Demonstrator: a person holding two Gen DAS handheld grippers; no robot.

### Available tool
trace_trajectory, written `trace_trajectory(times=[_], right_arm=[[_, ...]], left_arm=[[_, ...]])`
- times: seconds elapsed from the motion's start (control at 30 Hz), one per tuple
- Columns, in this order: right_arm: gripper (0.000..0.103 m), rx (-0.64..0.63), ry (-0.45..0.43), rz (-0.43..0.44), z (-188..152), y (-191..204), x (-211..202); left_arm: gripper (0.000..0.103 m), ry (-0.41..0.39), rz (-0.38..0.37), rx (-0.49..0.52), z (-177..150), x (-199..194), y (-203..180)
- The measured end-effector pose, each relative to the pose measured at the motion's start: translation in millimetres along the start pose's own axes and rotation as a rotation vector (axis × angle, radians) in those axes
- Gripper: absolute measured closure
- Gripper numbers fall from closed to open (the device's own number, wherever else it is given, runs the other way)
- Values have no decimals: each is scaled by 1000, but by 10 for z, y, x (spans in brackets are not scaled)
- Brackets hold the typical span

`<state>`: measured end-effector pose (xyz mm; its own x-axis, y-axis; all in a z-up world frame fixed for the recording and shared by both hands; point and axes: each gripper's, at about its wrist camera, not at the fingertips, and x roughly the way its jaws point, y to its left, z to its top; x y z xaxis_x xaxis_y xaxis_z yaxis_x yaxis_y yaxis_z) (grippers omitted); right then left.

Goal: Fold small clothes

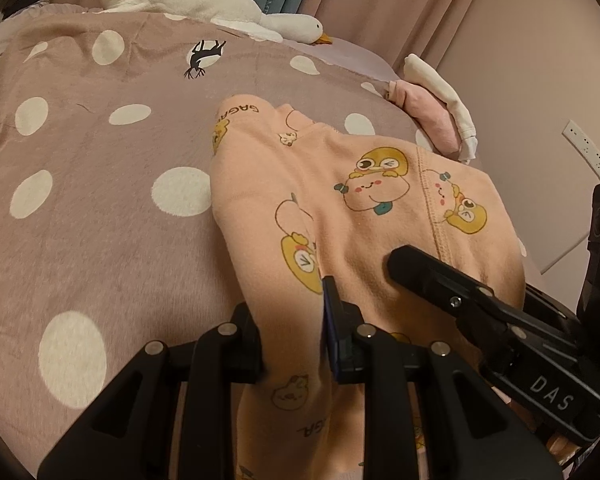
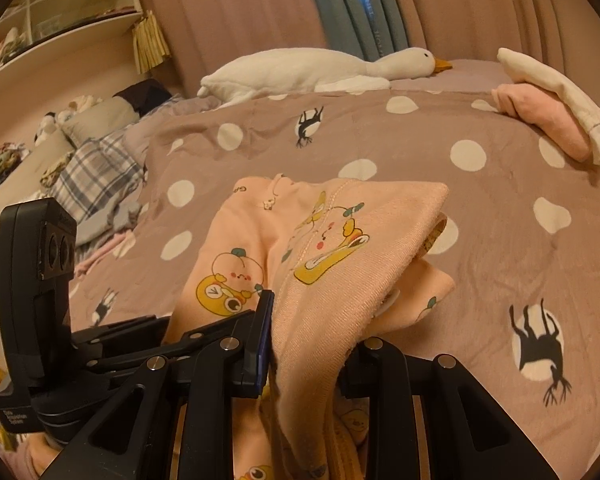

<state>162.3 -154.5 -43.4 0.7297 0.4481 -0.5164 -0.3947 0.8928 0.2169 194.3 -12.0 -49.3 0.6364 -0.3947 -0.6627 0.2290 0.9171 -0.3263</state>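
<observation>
Currently we've got both grippers clamped on the same peach garment [image 1: 340, 216], a small printed piece with yellow cartoon characters. Left gripper [image 1: 292, 320]: fingers narrow, pinching a fold of the fabric near the close edge; cloth runs down between them and out of frame below. Right gripper [image 2: 304, 344]: fingers also narrow, closed on a bunched layer of the same garment, which drapes over the right-hand finger. In the left wrist view the right gripper's finger [image 1: 432, 276] comes in from the right and lies on top of the cloth, just beside our left grip.

Garment sits on the bed, on the mauve polka-dot duvet [image 1: 100, 200], far end lying flat on the cover, near end lifted and creased at the grips. One corner [image 2: 432, 196] is folded over.

Beyond it: a white plush goose [image 2: 320, 68] along the far edge by the curtain [image 2: 240, 12], and a stack of folded clothes, pink with white on top [image 2: 552, 108], at far right, well apart from the garment.
</observation>
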Motion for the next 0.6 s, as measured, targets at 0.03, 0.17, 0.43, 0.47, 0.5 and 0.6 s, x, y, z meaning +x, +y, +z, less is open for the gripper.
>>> trace_trajectory(times=[0.03, 0.17, 0.43, 0.47, 0.5, 0.6], right_arm=[[75, 2, 1, 1, 12, -15, 20], [75, 6, 7, 2, 48, -65, 92], [75, 14, 42, 5, 89, -186, 272], [75, 15, 48, 6, 92, -200, 296], [75, 16, 56, 8, 91, -215, 324], [75, 18, 72, 11, 94, -261, 403]], left_arm=[[80, 2, 1, 2, 11, 22, 0], [79, 18, 15, 5, 60, 146, 12], [79, 54, 42, 7, 89, 345, 45], [79, 61, 49, 9, 87, 376, 51], [79, 66, 53, 10, 83, 398, 57], [79, 79, 66, 13, 73, 459, 73]])
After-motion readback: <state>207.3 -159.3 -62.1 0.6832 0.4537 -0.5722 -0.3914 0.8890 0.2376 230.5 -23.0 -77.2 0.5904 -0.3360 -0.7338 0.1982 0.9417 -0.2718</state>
